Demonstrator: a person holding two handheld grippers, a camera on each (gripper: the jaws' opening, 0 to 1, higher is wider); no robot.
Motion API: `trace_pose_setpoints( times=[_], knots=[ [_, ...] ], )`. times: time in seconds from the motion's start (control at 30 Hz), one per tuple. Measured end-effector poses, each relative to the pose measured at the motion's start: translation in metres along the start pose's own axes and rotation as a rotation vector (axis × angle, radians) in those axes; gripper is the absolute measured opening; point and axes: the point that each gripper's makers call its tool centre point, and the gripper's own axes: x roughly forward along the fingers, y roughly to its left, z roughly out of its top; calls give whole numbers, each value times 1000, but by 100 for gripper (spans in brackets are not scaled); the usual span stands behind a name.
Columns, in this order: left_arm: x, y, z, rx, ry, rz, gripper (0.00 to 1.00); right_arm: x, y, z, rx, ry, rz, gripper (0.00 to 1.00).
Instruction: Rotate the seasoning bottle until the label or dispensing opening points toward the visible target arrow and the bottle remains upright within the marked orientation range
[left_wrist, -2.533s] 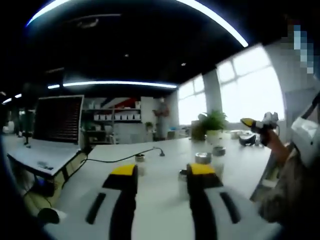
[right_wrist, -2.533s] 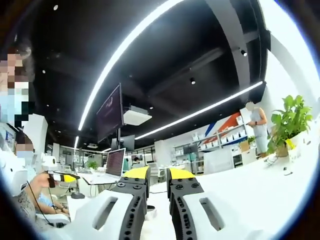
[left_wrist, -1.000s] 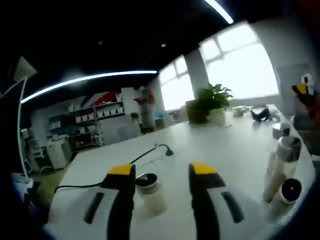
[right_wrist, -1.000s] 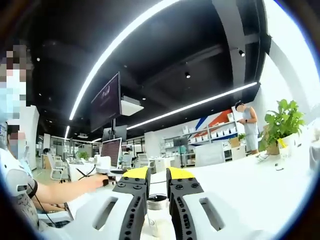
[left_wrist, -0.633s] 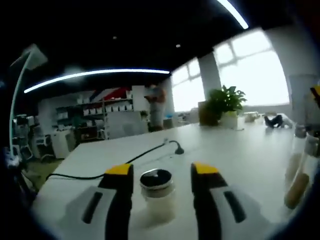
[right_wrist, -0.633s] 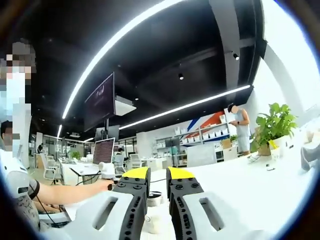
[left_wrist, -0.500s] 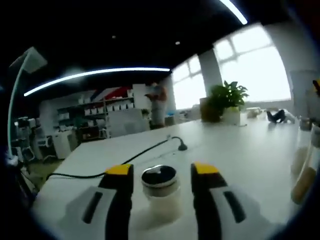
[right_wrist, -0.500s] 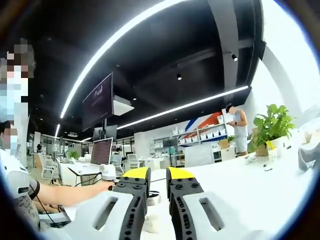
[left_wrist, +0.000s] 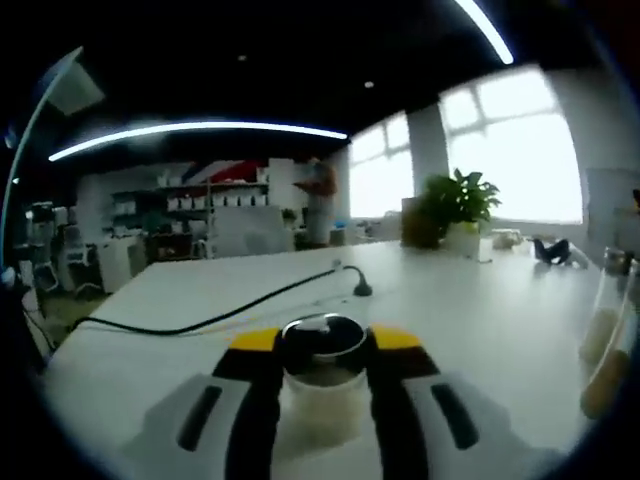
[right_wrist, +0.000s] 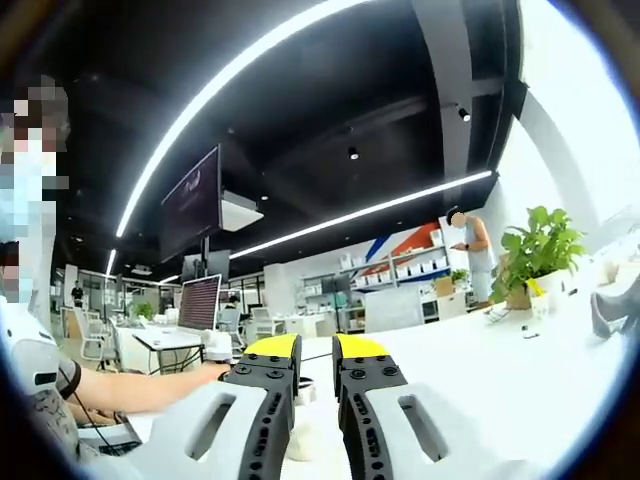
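Item one: the broad white desk (left_wrist: 480, 320), which I see running away from my left tongs toward the bright windows; in the right gripper view its white top (right_wrist: 500, 370) shows too.

Item two: a potted green plant (left_wrist: 455, 205) standing at the far side of the desk, near the window; I see it again in the right gripper view (right_wrist: 535, 255).

Item three: a person's bare forearm (right_wrist: 140, 388) reaching in from the left of the right gripper view.

Item four: my left tongs (left_wrist: 322, 345), yellow-tipped and grey-bodied, closed in on item six, one jaw at each side of it.

Item five: my right tongs (right_wrist: 314, 350), also yellow-tipped, the jaws nearly together with a narrow slit between them and nothing in it.

Item six: the small squat seasoning bottle (left_wrist: 322, 385), pale translucent body with a shiny metal lid, upright on the desk close to me. Label and opening direction I cannot make out.

Item seven: a thin black cable (left_wrist: 230, 315) trailing across the desk behind the bottle.

Item eight: clear bottles (left_wrist: 605, 330) at the right edge, blurred.
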Motion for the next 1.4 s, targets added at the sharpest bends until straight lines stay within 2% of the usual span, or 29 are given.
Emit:
trace_pose_setpoints(
  times=[0.17,0.37,0.63,0.7,0.77,0.9,1.03,1.17,1.3,1.4],
  knots=[
    [-4,5,0,22,3,40,33,-1,-3,-1,6,0,-6,11],
    [-9,-5,1,15,26,30,33,0,-6,-2,10,1,-7,11],
    [-36,-10,31,19,5,3,33,2,0,4,20,-31,18,11],
    [-49,-14,40,37,-6,-5,33,0,0,5,25,-40,23,11],
    [-64,-17,50,49,-42,-1,33,-2,-2,5,34,-52,23,10],
    [-92,-24,56,65,-58,-4,33,-7,-7,7,63,-72,24,10],
    [-119,-32,57,67,-66,-7,33,-12,-7,6,73,-84,26,10],
    [-150,-54,53,64,-69,-56,33,-15,-6,2,109,-105,31,10],
    [-177,-67,48,89,-77,-77,33,-14,-2,-2,126,-103,47,10],
    [-195,-75,43,71,-79,-99,33,-14,2,-3,126,-97,57,10]
  ],
)
